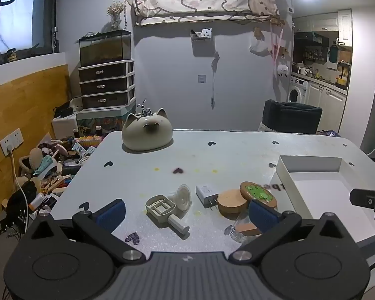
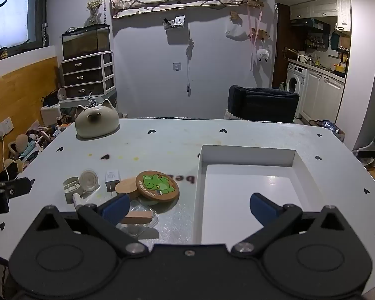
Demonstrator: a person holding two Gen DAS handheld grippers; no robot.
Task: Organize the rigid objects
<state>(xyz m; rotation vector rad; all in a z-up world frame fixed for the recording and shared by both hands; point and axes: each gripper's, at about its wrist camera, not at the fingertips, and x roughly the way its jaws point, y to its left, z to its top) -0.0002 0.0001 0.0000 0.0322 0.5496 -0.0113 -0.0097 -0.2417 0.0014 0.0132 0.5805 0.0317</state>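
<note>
Several small objects lie grouped on the white table: a beige scoop-like plastic part, a clear round funnel piece, a white charger plug, a plain cork coaster, a cork coaster with a green cartoon print, and a clear case with a brown insert. An empty white tray sits to their right. My left gripper is open just before the objects. My right gripper is open over the tray's near left edge.
A cat-shaped ceramic jar stands at the table's far left. A dark chair is behind the far edge. Clutter covers the floor at left. Each gripper shows at the edge of the other's view.
</note>
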